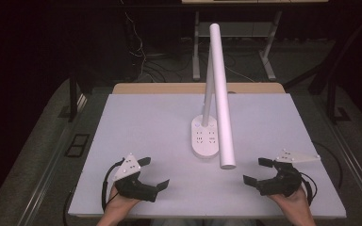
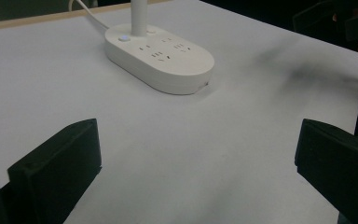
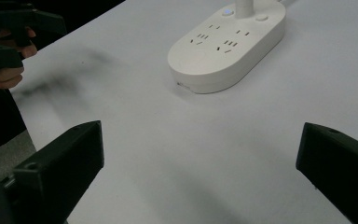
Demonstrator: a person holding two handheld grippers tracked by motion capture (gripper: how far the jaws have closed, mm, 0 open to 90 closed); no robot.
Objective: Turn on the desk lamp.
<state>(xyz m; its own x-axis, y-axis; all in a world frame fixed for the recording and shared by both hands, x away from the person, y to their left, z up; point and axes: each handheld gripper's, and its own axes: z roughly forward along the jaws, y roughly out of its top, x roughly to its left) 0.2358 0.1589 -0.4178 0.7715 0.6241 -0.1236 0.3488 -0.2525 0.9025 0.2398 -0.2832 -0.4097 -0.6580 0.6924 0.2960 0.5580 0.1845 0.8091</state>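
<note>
Two grippers rest at the near edge of the table (image 1: 136, 117), left gripper (image 1: 156, 173) and right gripper (image 1: 258, 170), both with jaws spread wide and holding nothing. Beyond and between them stands the lamp base (image 1: 205, 136), its long axis running away from the person. Its lamp head (image 1: 222, 94) slants down past the base toward the right gripper, judged the nearer one.

Lab or test room, dim. White worktop (image 1: 160, 132) bare except desk lamp with socket base (image 1: 204, 137). Loose cables (image 1: 136, 52) on grey carpet beyond far edge; metal desk legs (image 1: 196, 47) behind.
</note>
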